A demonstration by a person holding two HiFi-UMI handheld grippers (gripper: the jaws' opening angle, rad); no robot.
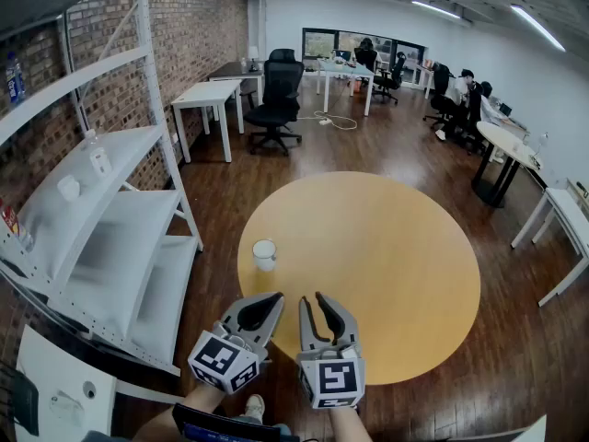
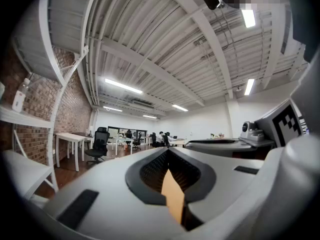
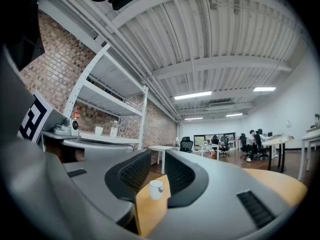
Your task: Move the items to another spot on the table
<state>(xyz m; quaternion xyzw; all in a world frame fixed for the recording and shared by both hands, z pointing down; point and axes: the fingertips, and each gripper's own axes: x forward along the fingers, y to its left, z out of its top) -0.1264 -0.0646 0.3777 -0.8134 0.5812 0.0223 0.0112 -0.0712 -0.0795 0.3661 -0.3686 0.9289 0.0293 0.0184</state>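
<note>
A small white cup (image 1: pixel 264 254) stands upright near the left edge of the round yellow table (image 1: pixel 386 256). Both grippers hover side by side over the table's near edge, short of the cup. My left gripper (image 1: pixel 274 299) is nearest it; in the left gripper view its tips (image 2: pixel 168 153) meet, with only a wedge of table (image 2: pixel 174 196) showing behind them and nothing held. My right gripper (image 1: pixel 313 299) stands narrowly open and empty. In the right gripper view the cup (image 3: pixel 156 189) shows through the gap between its jaws (image 3: pixel 158 158), well ahead on the table (image 3: pixel 150 214).
Tall white shelving (image 1: pixel 101 210) runs along the brick wall at left, with a bottle (image 1: pixel 97 155) and a small cup on it. White desks (image 1: pixel 207 95), a black office chair (image 1: pixel 276 99) and seated people fill the back. Another white table (image 1: pixel 563 215) stands at right.
</note>
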